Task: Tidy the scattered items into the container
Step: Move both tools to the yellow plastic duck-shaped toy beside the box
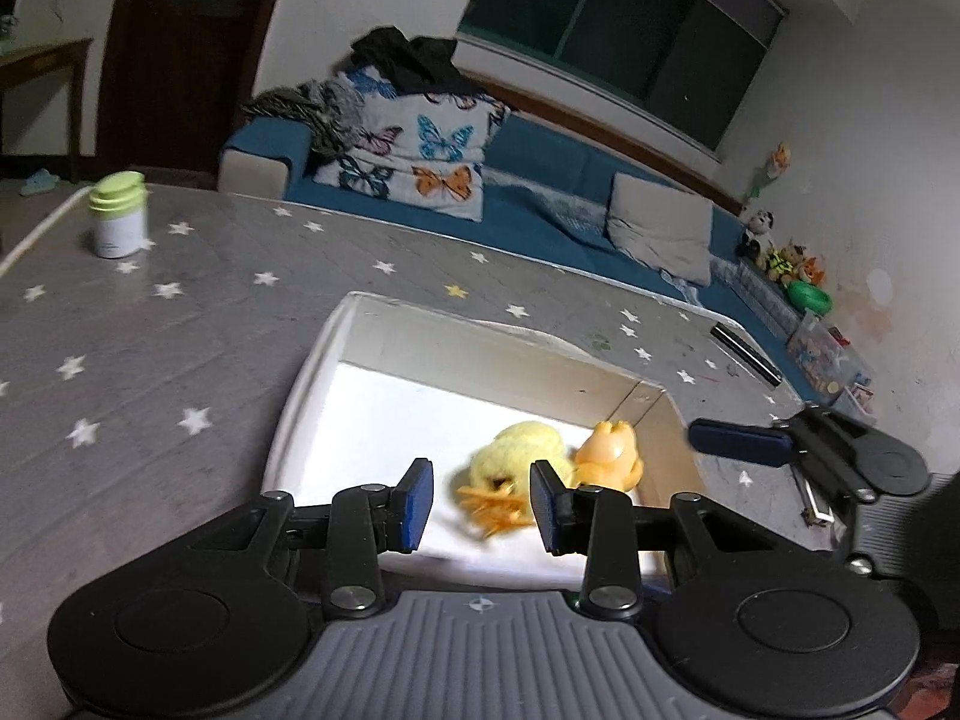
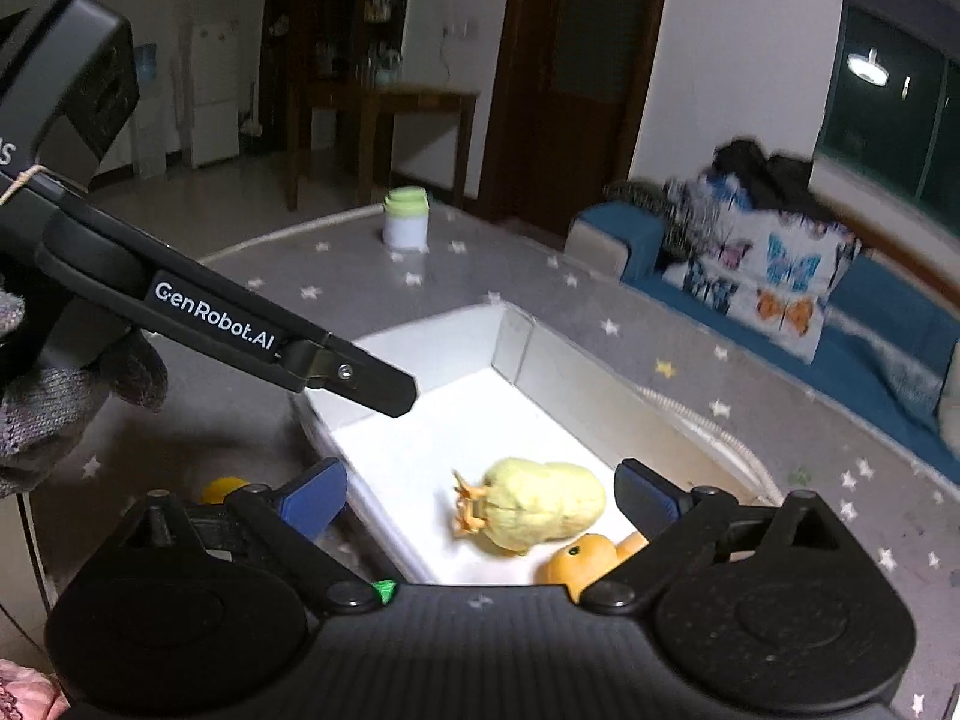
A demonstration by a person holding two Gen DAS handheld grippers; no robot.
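Both tools are held over the white box (image 2: 510, 324), jaws parted and empty: the left gripper (image 1: 480, 501) and the right gripper (image 2: 480, 498). Two toys are counted inside, a yellow plush chick (image 2: 543, 507) touching an orange toy (image 2: 579, 558). One small yellow item (image 2: 219, 489) lies outside, just beside the box, and is best fetched next. Farther off, one green-lidded jar (image 2: 407, 219) remains on the star-patterned table (image 1: 150, 360)

Yellow plush chick (image 1: 522, 450) and orange toy (image 1: 609, 456) lie touching inside the white box (image 1: 312, 384).
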